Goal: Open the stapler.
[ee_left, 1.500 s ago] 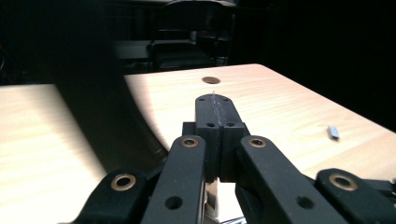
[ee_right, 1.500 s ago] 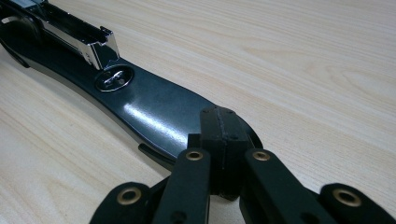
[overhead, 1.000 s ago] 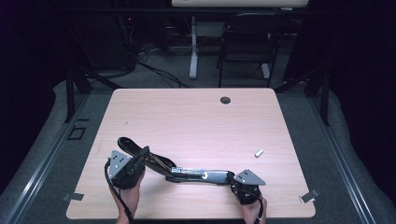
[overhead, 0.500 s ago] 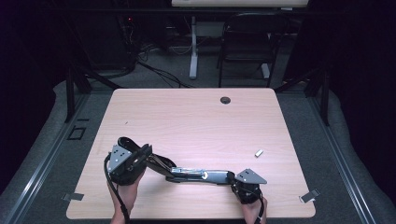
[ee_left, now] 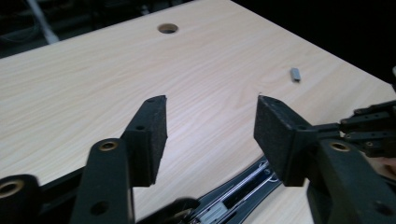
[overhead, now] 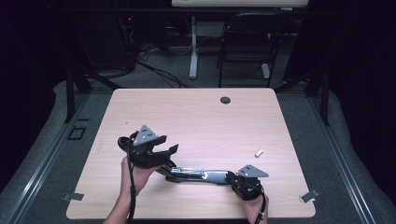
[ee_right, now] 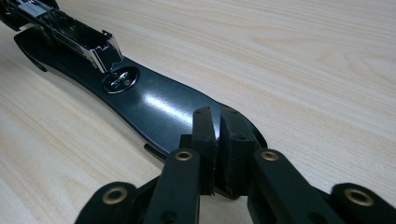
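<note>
**A:** High view first, and we take the table (overhead: 196,116) as our landmark, since it is the largest thing. The opened stapler (overhead: 198,175) lies flat near the table's near edge, its black base and silver magazine stretched out in a line. What do we make of the grippers?

**B:** The right gripper (overhead: 235,179) sits at the stapler's end nearest the table's right side. In the right gripper view its jaws are pressed nearly together on the tip of the black base (ee_right: 154,109), so we read that as a firm pinch. The left gripper (overhead: 169,150) hangs above the table over the stapler's other end; its jaws have just been opening, now stand about half apart, and nothing lies between the pads in the left gripper view.

**A:** So how far along do we judge it?

**B:** We judge the stapler is already swung open and steadied. The small strip of staples (overhead: 258,152) lies well apart from it, toward the table's right edge, untouched, so loading it and closing the stapler seem left to do.

**A:** Any writing?

**B:** We can read no brand or label anywhere on the stapler or the grippers.
</note>
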`<state>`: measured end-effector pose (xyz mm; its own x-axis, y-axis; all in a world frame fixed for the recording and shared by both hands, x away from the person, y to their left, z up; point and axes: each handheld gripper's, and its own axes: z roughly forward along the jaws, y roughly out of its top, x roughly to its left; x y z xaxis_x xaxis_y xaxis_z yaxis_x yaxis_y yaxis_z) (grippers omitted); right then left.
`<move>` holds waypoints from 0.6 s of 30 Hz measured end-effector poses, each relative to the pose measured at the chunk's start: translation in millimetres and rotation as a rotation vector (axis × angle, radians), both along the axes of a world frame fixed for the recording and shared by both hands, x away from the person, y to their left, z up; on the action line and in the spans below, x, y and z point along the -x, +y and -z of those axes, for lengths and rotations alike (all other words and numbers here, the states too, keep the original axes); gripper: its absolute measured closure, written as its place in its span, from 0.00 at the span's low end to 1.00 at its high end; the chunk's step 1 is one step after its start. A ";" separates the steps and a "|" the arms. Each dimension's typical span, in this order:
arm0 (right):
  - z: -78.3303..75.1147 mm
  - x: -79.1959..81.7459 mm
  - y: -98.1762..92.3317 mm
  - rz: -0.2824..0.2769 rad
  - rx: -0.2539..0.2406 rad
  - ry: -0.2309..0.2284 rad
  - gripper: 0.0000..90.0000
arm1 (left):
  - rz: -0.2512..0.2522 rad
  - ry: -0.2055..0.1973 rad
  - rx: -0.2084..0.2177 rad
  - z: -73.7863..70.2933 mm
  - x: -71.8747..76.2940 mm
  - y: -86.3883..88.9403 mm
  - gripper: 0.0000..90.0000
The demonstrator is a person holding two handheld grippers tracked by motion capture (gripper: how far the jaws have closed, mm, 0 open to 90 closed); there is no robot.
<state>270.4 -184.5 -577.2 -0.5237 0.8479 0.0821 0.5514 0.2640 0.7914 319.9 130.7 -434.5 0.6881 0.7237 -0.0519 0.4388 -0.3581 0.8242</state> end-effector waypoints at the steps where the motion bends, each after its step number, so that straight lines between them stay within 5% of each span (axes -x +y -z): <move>1: -0.7 -1.2 0.2 -0.002 -0.006 0.010 0.91 | 0.020 0.014 -0.011 -1.3 -5.0 -4.5 0.45; 7: -8.4 -11.2 -1.6 -0.022 0.012 0.077 0.77 | 0.116 0.069 -0.086 -2.2 -21.7 -21.9 0.29; 14: -29.6 -33.1 -5.1 -0.008 0.018 0.181 0.50 | 0.209 0.133 -0.125 23.2 -5.9 -18.6 0.18; 18: -50.3 -54.4 -2.0 -0.015 0.078 0.227 0.41 | 0.248 0.156 -0.149 34.1 4.9 -17.6 0.16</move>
